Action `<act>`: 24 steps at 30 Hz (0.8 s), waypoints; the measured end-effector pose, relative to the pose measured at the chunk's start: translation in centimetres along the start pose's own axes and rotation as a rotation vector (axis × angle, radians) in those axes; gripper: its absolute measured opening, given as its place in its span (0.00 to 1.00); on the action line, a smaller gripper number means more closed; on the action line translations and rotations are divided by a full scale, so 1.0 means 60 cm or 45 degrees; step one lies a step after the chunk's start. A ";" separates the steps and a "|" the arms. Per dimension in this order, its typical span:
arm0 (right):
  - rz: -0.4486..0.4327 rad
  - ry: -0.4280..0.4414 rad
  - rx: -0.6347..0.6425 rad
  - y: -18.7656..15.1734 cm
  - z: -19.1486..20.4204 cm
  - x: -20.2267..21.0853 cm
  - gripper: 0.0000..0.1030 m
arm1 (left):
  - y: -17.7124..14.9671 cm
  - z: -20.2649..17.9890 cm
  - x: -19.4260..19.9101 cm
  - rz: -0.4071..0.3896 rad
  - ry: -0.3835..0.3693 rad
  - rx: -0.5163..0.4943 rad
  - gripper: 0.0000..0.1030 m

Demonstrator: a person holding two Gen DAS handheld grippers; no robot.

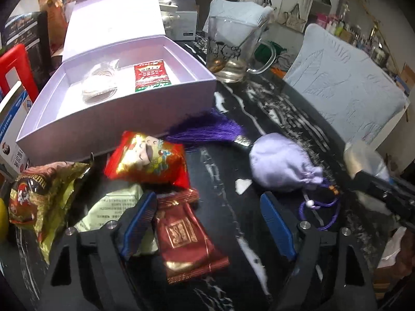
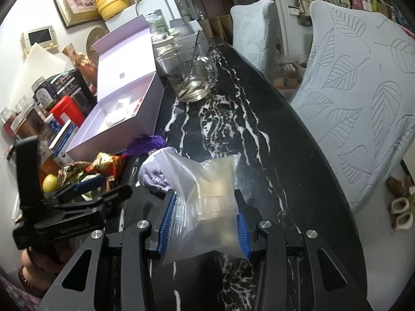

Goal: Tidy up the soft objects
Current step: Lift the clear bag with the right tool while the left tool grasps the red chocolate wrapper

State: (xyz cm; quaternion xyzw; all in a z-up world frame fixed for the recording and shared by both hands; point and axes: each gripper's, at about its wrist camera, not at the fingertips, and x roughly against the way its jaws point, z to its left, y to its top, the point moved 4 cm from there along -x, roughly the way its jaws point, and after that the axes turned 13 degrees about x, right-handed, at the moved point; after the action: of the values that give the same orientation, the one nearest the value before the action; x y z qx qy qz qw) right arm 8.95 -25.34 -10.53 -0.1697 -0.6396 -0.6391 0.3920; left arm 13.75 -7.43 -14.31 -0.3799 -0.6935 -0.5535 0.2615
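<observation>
My left gripper (image 1: 207, 223) is open and empty above the black marble table, over a dark red snack packet (image 1: 185, 241). A red and gold packet (image 1: 150, 160), a pale green packet (image 1: 111, 207) and a gold-brown packet (image 1: 39, 197) lie to its left. A lilac drawstring pouch (image 1: 282, 165) with a purple tassel (image 1: 207, 129) lies to its right. The open lilac box (image 1: 124, 119) holds a white bundle (image 1: 99, 85) and a red sachet (image 1: 151, 75). My right gripper (image 2: 205, 220) is shut on a clear zip bag (image 2: 207, 194), above the table beside the pouch (image 2: 153, 176).
A glass mug (image 1: 233, 49) with a spoon stands behind the box. Jars, cartons and a red container (image 1: 13, 70) crowd the table's left side. Two chairs with leaf-patterned covers (image 2: 363, 98) stand along the right edge. The box (image 2: 122, 127) also shows in the right wrist view.
</observation>
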 end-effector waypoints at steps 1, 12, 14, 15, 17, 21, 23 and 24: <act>0.002 0.002 0.002 0.001 0.001 -0.001 0.40 | -0.001 -0.001 -0.002 0.004 0.009 -0.025 0.80; 0.007 0.026 0.007 -0.006 0.011 -0.004 0.40 | -0.031 0.014 0.016 0.006 0.115 -0.057 0.80; 0.004 0.024 0.012 -0.007 0.014 0.000 0.40 | -0.032 0.019 0.021 -0.009 0.130 -0.034 0.67; 0.000 0.021 0.016 -0.009 0.015 0.002 0.40 | -0.031 0.020 0.023 -0.018 0.131 -0.028 0.63; -0.004 0.021 0.015 -0.011 0.016 0.006 0.40 | -0.028 0.024 0.025 -0.022 0.135 -0.015 0.46; -0.016 0.024 0.014 -0.016 0.021 0.015 0.40 | -0.029 0.026 0.031 -0.004 0.110 -0.020 0.33; -0.021 0.024 0.017 -0.018 0.023 0.019 0.40 | -0.036 0.022 0.035 0.004 0.084 -0.035 0.33; -0.026 0.024 0.018 -0.020 0.025 0.022 0.40 | -0.042 0.018 0.038 0.009 0.064 -0.044 0.33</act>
State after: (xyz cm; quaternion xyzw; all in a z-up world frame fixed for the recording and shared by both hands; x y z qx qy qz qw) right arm 6.84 -24.46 -10.19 -0.1544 -0.6420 -0.6402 0.3927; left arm 10.44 -6.11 -14.19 -0.3729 -0.6755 -0.5739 0.2743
